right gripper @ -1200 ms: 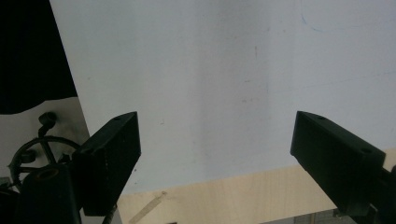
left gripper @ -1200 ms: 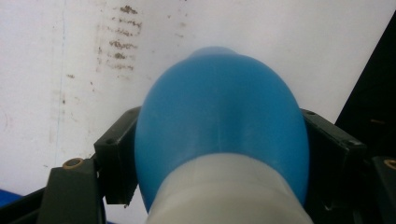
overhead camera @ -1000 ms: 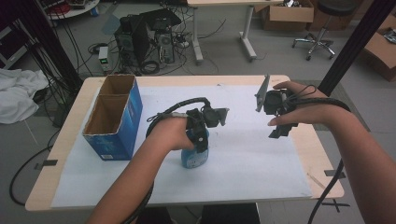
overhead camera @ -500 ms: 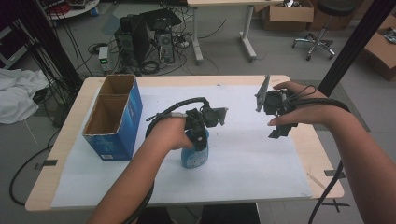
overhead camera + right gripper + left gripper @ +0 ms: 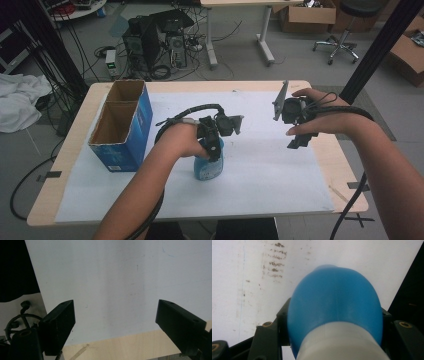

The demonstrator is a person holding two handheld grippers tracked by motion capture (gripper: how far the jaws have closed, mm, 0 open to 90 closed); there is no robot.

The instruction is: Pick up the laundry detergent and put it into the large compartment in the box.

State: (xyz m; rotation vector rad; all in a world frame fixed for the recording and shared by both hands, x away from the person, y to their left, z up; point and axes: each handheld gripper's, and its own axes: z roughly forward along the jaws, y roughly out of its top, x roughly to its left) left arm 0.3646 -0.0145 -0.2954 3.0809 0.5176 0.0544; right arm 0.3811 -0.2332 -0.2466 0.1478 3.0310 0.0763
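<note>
The blue bottle [image 5: 208, 167], standing upright on the white sheet [image 5: 260, 175] near the table's middle, is being clamped by the left gripper [image 5: 214, 150], whose jaws have just been closing onto it; in the left gripper view its blue body [image 5: 335, 305] is being pressed from both sides. The grasp is judged complete, so a lift is being called for next, probably toward the open blue box [image 5: 121, 125] at the left. The right gripper [image 5: 295, 120] is being held released over the table's right side, jaws wide apart.
</note>
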